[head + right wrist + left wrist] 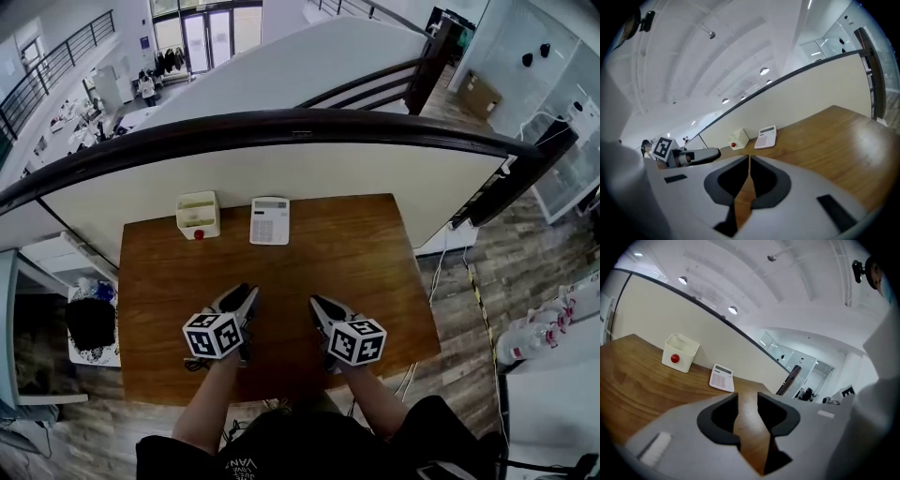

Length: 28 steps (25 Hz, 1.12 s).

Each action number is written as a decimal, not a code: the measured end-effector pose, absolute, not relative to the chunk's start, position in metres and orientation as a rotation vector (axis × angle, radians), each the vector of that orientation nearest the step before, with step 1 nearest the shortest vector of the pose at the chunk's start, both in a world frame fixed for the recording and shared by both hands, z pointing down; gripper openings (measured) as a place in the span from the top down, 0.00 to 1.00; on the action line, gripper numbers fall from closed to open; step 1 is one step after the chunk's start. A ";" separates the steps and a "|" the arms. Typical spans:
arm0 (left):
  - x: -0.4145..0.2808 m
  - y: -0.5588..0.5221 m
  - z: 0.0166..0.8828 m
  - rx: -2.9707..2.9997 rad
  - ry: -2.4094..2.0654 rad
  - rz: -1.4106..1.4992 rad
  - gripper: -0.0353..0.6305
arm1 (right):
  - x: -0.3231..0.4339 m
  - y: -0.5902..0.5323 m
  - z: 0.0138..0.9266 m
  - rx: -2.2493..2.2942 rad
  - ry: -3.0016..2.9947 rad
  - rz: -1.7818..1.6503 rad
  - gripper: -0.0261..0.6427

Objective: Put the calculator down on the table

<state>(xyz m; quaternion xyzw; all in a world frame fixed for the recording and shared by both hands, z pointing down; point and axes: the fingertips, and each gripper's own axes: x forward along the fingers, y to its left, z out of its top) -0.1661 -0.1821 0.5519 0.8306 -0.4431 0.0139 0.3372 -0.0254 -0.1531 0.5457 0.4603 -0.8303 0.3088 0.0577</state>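
**Q:** What can't you make out?

**Me:** At nine o'clock from me, off the table's left side, a dark bundle sits on a white cart. I can't tell what the bundle is, and the picture's edge cuts off the cart. The white box with the red knob is open at the top, but its inside is too small to read. The marker cubes cover my hands, and the bottom edge cuts off my body.

**Q:** Where's the calculator?

**Me:** The calculator lies flat on the table at the far edge. It is just right of the box and does not touch it. Its keys are too small to read.

**Q:** And your grippers?

**Me:** The left gripper has its jaws a little apart, with only bare wood showing between them. The calculator is at about twelve o'clock from it. The right gripper has its jaw tips together and holds nothing, and the calculator is at eleven o'clock from it. Both are over the near half of the table, well apart from the calculator. I can't tell whether they touch the wood.

**Q:** How much room is there?

**Me:** There is open wood from my grippers up to the calculator, and more out to three o'clock as far as the right edge. The far edge meets a cream panel under a dark rail. Past the right edge is the floor.
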 end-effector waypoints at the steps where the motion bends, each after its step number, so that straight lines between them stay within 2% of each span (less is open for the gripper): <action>1: -0.166 -0.175 0.547 2.185 -1.155 0.026 0.77 | -0.027 -0.148 0.544 1.392 -2.522 0.930 0.93; 5: -0.169 -0.147 0.534 2.241 -1.160 0.005 0.87 | -0.037 -0.130 0.537 1.369 -2.543 0.905 0.93; 11: -0.174 -0.104 0.523 2.296 -1.135 0.013 0.91 | -0.050 -0.108 0.528 1.346 -2.558 0.841 0.93; 21: -0.212 -0.053 0.521 2.290 -1.216 0.026 0.92 | -0.064 -0.079 0.521 1.329 -2.550 0.759 0.93; 28: -0.210 -0.025 0.523 2.310 -1.228 0.029 0.93 | -0.072 -0.062 0.524 1.315 -2.536 0.737 0.93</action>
